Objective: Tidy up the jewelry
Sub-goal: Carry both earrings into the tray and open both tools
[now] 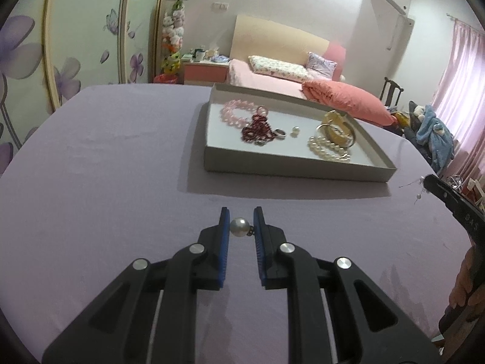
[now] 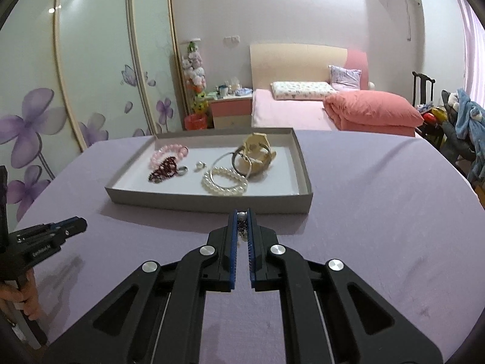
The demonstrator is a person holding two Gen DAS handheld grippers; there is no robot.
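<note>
We see the left claw (image 1: 241, 223) clamped on a pearl (image 1: 239, 227) above the worktop (image 1: 106, 157), short of the tray (image 1: 272, 168). Right claw (image 2: 242, 223) clamped on a small beaded piece (image 2: 241, 226), just before the tray's near wall. Pink beads (image 1: 235, 112) and pearl bracelet (image 1: 329, 148) lie in the tray

Jewelry count, one tray (image 2: 306, 179).
Three bead bracelets: pink (image 2: 169, 153), dark red (image 2: 163, 171), white pearl (image 2: 224, 183). One ring (image 2: 182, 170). Two loose pearls (image 2: 199, 166) (image 1: 239, 227). One dangling earring (image 2: 241, 226).
</note>
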